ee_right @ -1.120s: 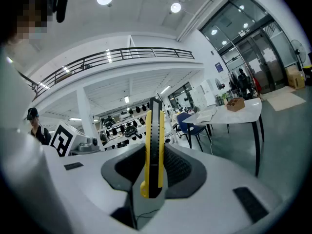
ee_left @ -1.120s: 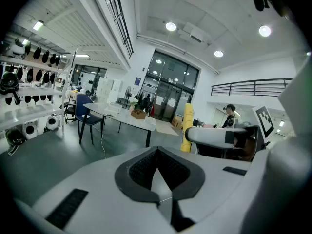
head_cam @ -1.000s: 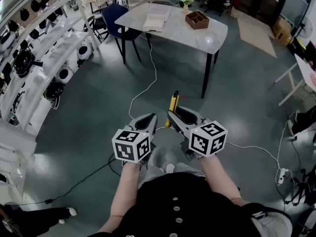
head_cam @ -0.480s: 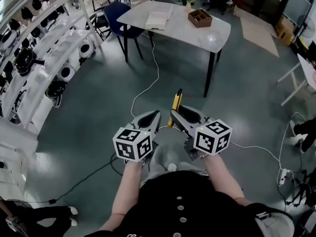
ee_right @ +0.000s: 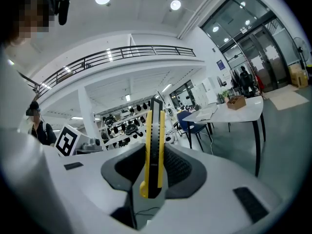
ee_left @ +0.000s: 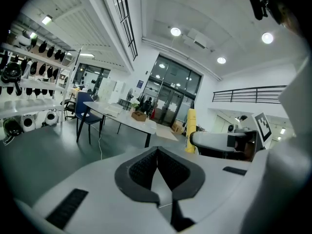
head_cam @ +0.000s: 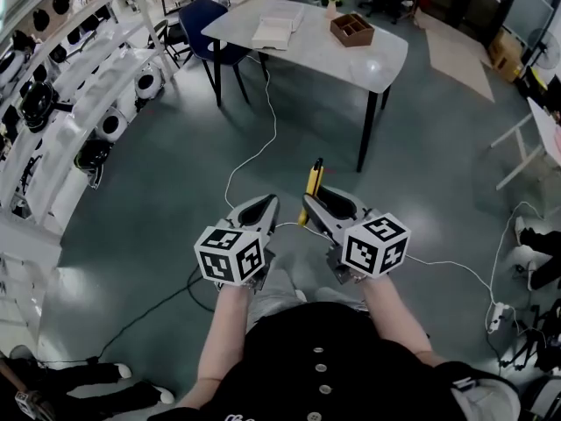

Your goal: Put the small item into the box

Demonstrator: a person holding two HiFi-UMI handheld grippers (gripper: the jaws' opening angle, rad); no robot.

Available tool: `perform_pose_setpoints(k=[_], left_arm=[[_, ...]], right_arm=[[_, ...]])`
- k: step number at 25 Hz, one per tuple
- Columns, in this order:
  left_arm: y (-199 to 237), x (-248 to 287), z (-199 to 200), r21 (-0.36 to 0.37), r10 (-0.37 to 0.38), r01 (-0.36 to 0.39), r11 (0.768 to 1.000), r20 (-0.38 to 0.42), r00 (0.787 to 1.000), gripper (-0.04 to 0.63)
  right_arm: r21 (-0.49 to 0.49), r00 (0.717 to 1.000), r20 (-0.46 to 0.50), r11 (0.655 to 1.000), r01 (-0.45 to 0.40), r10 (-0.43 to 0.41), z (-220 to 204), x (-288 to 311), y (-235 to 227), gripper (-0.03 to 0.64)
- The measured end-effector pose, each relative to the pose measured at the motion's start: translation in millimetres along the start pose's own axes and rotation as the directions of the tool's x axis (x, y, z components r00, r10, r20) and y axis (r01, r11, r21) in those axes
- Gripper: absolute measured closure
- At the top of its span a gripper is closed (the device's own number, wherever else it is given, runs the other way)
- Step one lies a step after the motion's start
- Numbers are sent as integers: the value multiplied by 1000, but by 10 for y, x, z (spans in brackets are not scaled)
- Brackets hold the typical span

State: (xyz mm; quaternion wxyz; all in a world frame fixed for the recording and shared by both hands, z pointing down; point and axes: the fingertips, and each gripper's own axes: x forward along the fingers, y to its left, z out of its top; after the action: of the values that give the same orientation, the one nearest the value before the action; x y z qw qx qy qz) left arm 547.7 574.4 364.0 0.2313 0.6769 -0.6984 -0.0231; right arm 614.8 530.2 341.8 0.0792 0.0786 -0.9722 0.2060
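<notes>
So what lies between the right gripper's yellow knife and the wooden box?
Head view: bare floor, then the near edge of the table; the wooden box sits on it.

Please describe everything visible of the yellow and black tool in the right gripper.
The tool looks like a plastic utility knife: black body, yellow side strips, rounded yellow lower end. No blade shows. Clamped at its sides by the right gripper, it points forward along the jaws and reaches past their tips. Nothing else touches it.
</notes>
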Motion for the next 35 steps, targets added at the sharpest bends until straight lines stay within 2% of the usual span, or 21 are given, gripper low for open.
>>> perform_pose_setpoints(k=[7,12,18,26,35], left_arm=[[91,157,59,31,31,-31,999,0,1000,577],[288,357,81,17,36,-36,999,-15,999,577],[635,701,226,3,35,-35,999,-37,999,577],[1175,1197,831,34,-6,7,999,-25,1000,577],[1946,1618,1422,41,-31,31,999,-8,999,577]], right_arm=[[10,1000,-16,1000,-3,3,-5,155,-180,499],[20,999,-25,999,30,-29,-43,313,-373,499],[25,997,-20,997,74,-73,104,663,-663,499],[60,998,25,997,56,-57,548,1386,-924,499],[21,994,73,996,81,-83,1054,2299,-1182,499]])
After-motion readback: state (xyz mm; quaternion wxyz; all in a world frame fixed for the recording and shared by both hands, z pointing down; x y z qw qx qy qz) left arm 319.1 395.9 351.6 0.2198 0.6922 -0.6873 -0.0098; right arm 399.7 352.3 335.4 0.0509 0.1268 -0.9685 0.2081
